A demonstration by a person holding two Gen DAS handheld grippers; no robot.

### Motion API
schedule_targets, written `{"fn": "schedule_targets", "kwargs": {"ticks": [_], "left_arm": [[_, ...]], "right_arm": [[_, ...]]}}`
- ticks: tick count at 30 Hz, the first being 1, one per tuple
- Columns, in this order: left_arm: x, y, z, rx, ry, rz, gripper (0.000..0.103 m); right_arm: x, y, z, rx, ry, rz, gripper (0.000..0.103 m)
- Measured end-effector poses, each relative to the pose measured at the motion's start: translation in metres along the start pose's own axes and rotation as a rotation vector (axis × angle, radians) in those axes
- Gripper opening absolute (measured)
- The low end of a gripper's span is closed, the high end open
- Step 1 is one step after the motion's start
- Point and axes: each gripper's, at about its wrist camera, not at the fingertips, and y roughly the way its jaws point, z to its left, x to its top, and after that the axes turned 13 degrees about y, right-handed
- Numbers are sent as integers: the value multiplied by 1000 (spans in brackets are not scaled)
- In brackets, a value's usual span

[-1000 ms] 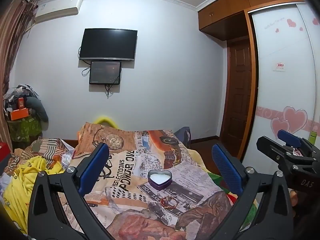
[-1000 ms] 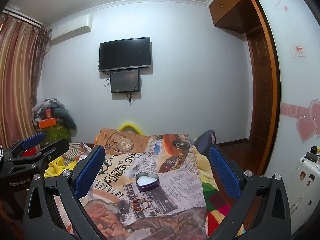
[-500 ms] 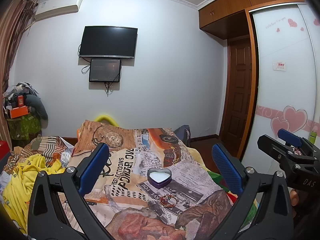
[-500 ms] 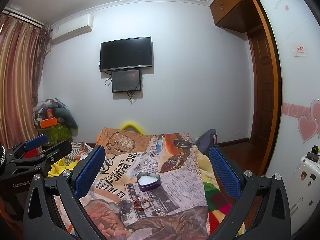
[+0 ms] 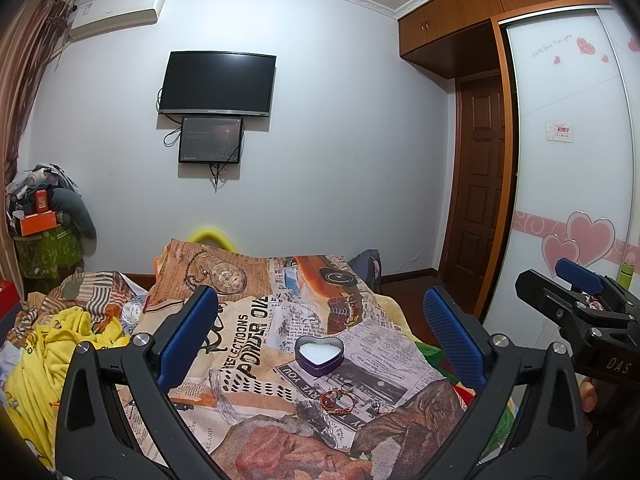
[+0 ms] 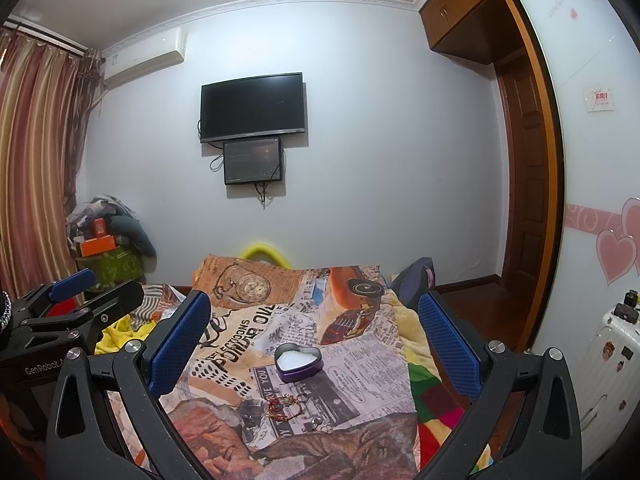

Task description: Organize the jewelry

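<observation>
Left wrist view. My left tongs stand wide apart, holding nothing: black plastic arms, silver bolts, blue pads with a fine dotted grip texture. Between the pads and ahead of them lies the bedspread, soft cloth printed with newsprint, a pocket watch and an orange car. On it, between the pads and nearer the right one, sits the heart-shaped tin, purple metal walls, lid off, white lining inside. Just nearer to me than the tin lies the bracelet, a loop of red and gold beads, with small metal rings beside it towards the right pad; they are too small to count. Outside the left pad is a crumpled yellow cloth. Beyond the right pad my right tongs show side-on; from here I cannot tell their gap.

Right wrist view. My right tongs are spread wide and empty, same blue textured pads. The tin lies between them, just left of centre. The bracelet is nearer to me than the tin, apart from it, and the rings lie just right of the bracelet. Outside the left pad my left tongs appear side-on. Far right stands a hard white ribbed suitcase.
</observation>
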Motion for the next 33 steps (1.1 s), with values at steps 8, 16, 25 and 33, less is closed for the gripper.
{"fn": "schedule_targets", "kwargs": {"ticks": [8,16,25,33], "left_arm": [[-3,0,1,-5,-7,2,103],[-3,0,1,-5,-7,4,103],[-4,0,1,-9,-11,5,103],[-4,0,1,-12,-13,8,103]], "right_arm": [[0,0,0,0,1,-1,103],[0,-1,2,3,2,-2,103],[0,-1,3,7,6,-4,103],[-1,-1,2,7,6,-3,103]]}}
